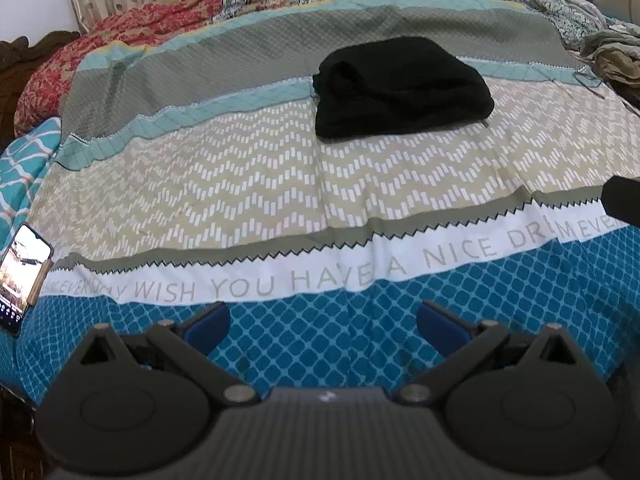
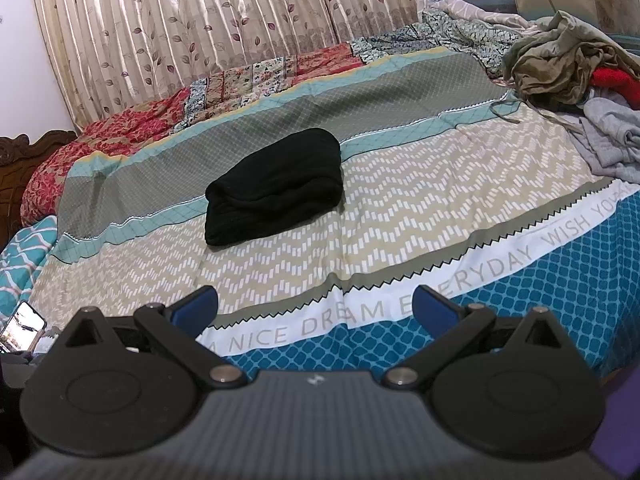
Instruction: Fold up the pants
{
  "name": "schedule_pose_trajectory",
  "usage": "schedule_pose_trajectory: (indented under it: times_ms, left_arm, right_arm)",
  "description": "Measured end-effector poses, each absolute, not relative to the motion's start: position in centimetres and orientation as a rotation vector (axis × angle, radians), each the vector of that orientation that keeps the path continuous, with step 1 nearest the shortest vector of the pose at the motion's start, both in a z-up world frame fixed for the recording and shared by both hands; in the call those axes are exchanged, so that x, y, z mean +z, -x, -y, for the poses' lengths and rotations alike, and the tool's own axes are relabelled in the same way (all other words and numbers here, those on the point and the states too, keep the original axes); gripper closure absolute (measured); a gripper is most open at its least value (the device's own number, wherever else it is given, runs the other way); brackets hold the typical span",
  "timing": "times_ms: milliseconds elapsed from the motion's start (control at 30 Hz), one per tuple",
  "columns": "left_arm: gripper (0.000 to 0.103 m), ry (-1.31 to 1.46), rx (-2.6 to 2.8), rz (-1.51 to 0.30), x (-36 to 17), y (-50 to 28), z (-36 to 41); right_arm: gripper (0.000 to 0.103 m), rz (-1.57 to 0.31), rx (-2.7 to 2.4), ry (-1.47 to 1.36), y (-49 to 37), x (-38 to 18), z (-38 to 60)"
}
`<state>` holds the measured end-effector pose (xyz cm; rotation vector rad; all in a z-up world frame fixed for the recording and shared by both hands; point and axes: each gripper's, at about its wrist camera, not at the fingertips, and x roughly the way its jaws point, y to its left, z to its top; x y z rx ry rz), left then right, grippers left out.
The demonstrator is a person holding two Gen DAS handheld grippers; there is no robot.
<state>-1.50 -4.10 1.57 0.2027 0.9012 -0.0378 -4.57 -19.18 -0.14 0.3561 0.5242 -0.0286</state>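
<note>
Right now your left gripper [image 1: 322, 326] and right gripper [image 2: 316, 310] both hover over the near blue edge of the bed [image 2: 400, 208], jaws spread apart and holding nothing. Your black pants [image 2: 276, 186] lie folded into a compact bundle mid-bed, across the teal stripe, well apart from both grippers. A clothes pile [image 2: 576, 80] sits far right, a phone [image 1: 22, 272] at left.

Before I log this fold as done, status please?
Left gripper open, empty. Right gripper open, empty. Black fabric pants lie folded in a compact bundle on the patterned bedspread. Nothing between grippers and bundle.
</note>
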Motion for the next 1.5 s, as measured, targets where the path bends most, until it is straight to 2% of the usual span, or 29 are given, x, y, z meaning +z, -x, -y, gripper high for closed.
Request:
schedule_pose_trajectory:
  times_ms: [967, 1500]
  left_arm:
    - [0.000, -0.277, -0.076, -0.958, 0.4, 1.8, 5.4]
    - [0.000, -0.350, -0.039, -0.915, 0.7, 2.1, 5.6]
  right_arm:
    - [0.000, -0.534, -0.026, -0.369, 4.5, -0.5, 19.5]
    - [0.000, -0.527, -0.026, -0.367, 4.4, -0.4, 19.6]
